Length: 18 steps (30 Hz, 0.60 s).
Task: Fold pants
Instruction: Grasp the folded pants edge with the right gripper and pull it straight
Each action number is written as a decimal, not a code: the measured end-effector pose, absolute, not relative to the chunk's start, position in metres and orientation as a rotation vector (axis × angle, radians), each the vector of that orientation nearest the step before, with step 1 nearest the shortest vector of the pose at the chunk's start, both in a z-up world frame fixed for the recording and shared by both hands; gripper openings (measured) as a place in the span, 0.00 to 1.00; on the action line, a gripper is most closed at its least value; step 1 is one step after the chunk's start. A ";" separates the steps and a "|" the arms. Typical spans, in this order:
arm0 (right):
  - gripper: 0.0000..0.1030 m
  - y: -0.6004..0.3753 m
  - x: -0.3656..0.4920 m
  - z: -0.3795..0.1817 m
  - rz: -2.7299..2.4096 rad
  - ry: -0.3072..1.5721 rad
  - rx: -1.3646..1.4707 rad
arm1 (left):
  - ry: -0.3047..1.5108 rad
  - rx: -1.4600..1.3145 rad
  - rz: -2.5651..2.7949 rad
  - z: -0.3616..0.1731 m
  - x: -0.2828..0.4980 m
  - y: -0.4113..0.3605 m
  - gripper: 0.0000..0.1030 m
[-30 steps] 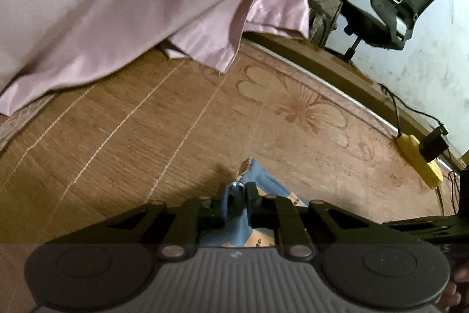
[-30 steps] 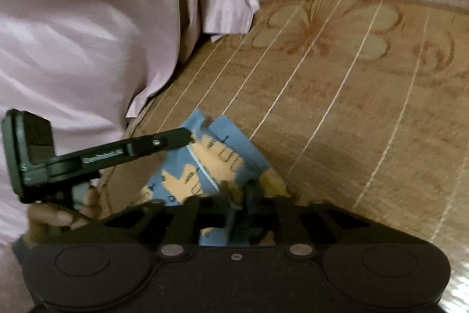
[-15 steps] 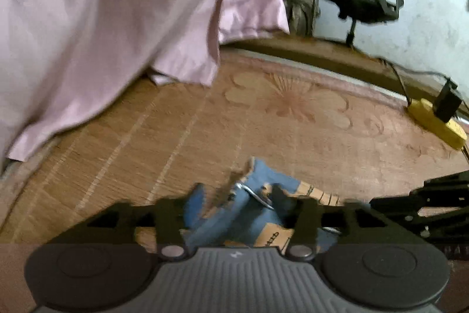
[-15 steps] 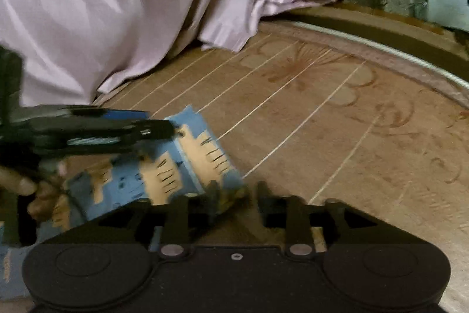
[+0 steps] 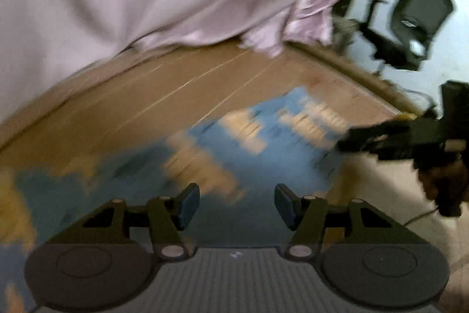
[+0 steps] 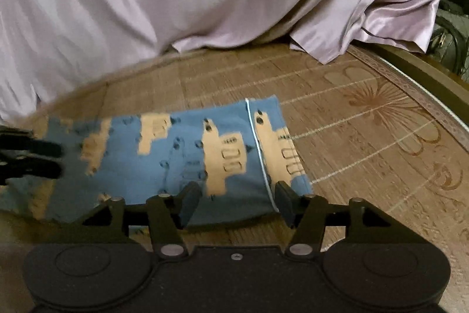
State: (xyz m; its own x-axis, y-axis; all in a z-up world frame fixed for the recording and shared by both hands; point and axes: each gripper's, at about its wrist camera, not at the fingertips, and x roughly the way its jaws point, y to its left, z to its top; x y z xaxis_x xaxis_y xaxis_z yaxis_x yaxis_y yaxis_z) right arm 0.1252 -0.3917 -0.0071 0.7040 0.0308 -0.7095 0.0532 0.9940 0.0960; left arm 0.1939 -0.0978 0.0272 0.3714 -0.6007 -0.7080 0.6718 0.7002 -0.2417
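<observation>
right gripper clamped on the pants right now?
No: in the right wrist view the right gripper has its jaws spread wide, with the blue patterned pants lying flat on the woven mat between and beyond them.

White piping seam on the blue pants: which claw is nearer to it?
Right. The right claw hangs open over the pants with the white piping seam running between its fingers. The left claw is at the pants' far end, well away.
</observation>
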 end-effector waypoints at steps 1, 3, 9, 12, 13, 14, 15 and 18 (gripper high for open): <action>0.58 -0.392 0.126 -0.008 -0.020 0.795 0.098 | 0.898 0.066 -0.782 0.022 0.191 -0.084 0.61; 0.59 -0.395 0.127 -0.010 -0.037 0.821 0.072 | 0.944 0.015 -0.727 0.012 0.185 -0.056 0.56; 0.74 -0.391 0.125 -0.019 -0.115 0.873 0.061 | 0.896 0.050 -0.661 0.012 0.145 0.004 0.57; 0.74 -0.379 0.123 -0.007 -0.126 0.825 0.003 | 0.900 0.121 -0.624 0.018 0.129 0.016 0.67; 0.77 -0.372 0.125 -0.003 -0.115 0.810 -0.037 | 0.916 0.146 -0.604 0.020 0.124 0.021 0.69; 0.82 -0.363 0.128 0.000 -0.093 0.793 -0.075 | 0.922 0.156 -0.600 0.023 0.119 0.023 0.70; 0.85 -0.354 0.132 0.003 -0.057 0.781 -0.105 | 0.940 0.158 -0.596 0.027 0.117 0.028 0.70; 0.90 -0.322 0.148 0.005 0.095 0.754 -0.178 | 0.937 0.132 -0.598 0.040 0.123 0.045 0.70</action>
